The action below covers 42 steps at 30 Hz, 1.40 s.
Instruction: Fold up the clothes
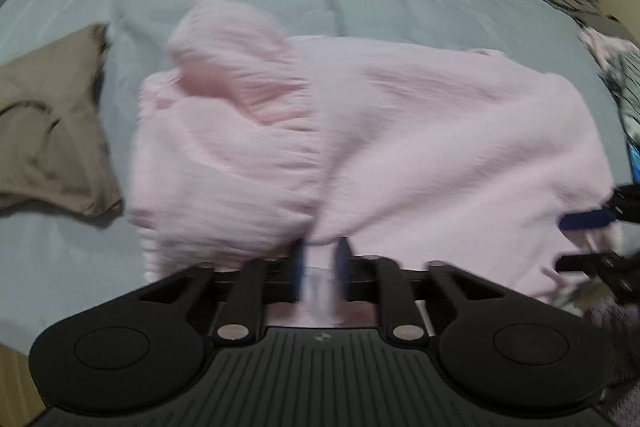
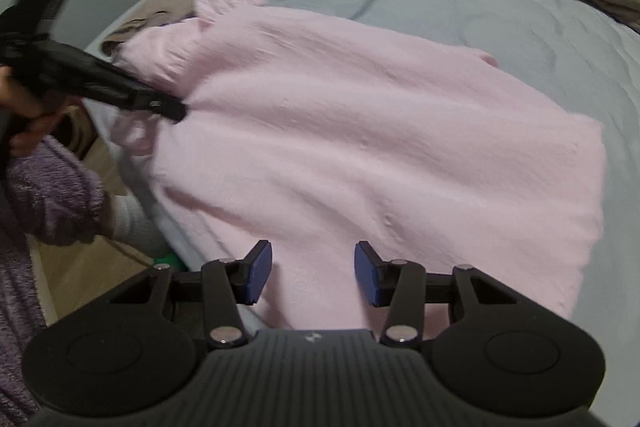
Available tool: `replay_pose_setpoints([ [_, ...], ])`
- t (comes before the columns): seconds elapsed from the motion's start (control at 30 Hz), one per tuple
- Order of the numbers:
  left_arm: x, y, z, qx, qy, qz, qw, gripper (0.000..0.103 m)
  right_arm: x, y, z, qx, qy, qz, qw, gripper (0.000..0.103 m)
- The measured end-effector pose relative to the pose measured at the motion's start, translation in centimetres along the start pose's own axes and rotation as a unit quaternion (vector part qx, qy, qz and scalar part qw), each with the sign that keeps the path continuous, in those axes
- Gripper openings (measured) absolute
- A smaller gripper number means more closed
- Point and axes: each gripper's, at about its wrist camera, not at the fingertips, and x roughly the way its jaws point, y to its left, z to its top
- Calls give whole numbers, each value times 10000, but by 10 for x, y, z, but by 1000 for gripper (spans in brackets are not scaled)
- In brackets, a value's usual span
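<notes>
Here left gripper pinches pink garment hem; cloth extends ahead; right gripper spread, empty, over its near edge.

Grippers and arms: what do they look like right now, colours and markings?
Both the left gripper and right gripper are matte black with blue finger pads, silver pivot pins, ribbed bodies and a small white logo. The person's sleeve is fuzzy purple.

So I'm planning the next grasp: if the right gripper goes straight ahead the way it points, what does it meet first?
Most likely the pink sweater: the open right gripper sits over its near edge, and the fabric fills the path ahead. Depth is unclear, so it may skim above it.
</notes>
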Motion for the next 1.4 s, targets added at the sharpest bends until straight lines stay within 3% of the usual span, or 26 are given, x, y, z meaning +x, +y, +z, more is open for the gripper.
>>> replay_pose_setpoints([
  [0.17,-17,14,-1,-159,-152,11,9998,8,6,32,3,-563,-47,402,9976,49],
  [0.23,-28,17,-3,-176,-223,-64,9996,8,13,46,1,-903,52,449,9949,37],
  [0.33,-49,18,-12,42,-404,-286,9988,25,29,60,-2,-1204,218,186,9923,35],
  [0.37,-55,14,-17,221,-449,-277,9984,36,34,61,-3,-1283,297,77,9913,34],
  [0.4,-59,11,-22,409,-490,-260,9976,49,38,62,-4,-1370,359,-16,9899,32],
  [0.43,-64,7,-26,597,-531,-243,9965,51,40,61,-6,-1452,407,-102,9885,24],
  [0.53,-62,-3,-41,963,-397,-410,9937,51,43,56,-5,-1349,460,-150,9897,11],
  [0.67,-43,-14,-63,1367,-170,-59,9904,51,37,49,-3,-1184,378,-95,9922,8],
  [0.73,-34,-17,-70,1548,-109,264,9875,50,34,50,-3,-1171,355,-71,9925,7],
  [0.8,-31,-13,-70,1466,-165,457,9880,28,29,51,-2,-1171,332,-38,9926,7],
  [0.83,-29,-11,-70,1418,-195,548,9882,24,27,50,-2,-1172,324,-12,9926,6],
  [0.93,-42,7,-64,933,-385,369,9942,7,18,53,-4,-1232,351,80,9917,5],
  [1.0,-48,16,-62,832,-389,463,9947,1,12,52,-8,-1271,452,199,9907,4],
  [1.13,-50,33,-60,598,-283,785,9947,0,16,49,-16,-1264,680,267,9893,5],
  [1.3,-59,43,-60,390,-271,536,9974,3,14,46,-22,-1212,683,441,9893,9],
  [1.33,-62,45,-60,296,-316,506,9978,6,12,45,-22,-1202,644,406,9898,10],
  [1.37,-64,49,-60,130,-403,436,9982,17,10,45,-21,-1179,594,384,9905,13],
  [1.4,-66,53,-59,-45,-495,360,9981,35,7,43,-20,-1147,511,396,9913,36],
])
